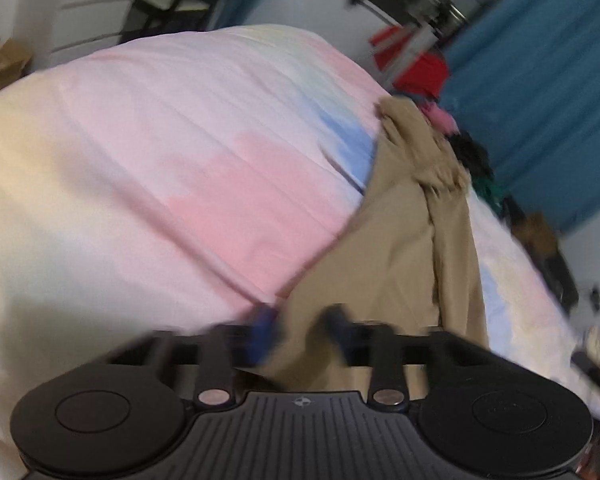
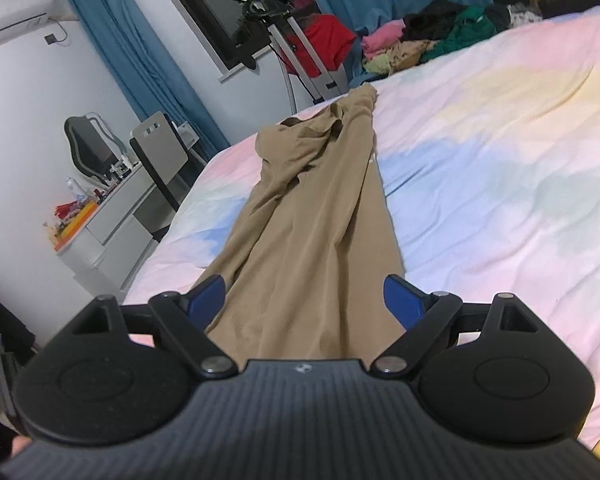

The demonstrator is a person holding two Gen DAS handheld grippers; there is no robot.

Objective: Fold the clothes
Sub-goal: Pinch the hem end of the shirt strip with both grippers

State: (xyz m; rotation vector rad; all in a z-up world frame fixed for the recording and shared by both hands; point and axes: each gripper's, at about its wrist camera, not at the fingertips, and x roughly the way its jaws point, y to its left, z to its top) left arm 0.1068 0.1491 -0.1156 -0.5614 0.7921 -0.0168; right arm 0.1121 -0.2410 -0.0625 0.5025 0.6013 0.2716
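Observation:
A long tan garment lies stretched out on the pastel bedsheet, its far end bunched near the bed's edge. My right gripper is open, its blue fingers standing on either side of the garment's near end without pinching it. In the blurred left wrist view the same tan garment runs away to the upper right. My left gripper has its fingers drawn close together, shut on the near edge of the cloth.
A pile of mixed clothes sits at the far edge of the bed. Beyond it stand a red garment on a rack and blue curtains. A desk with chairs is left of the bed.

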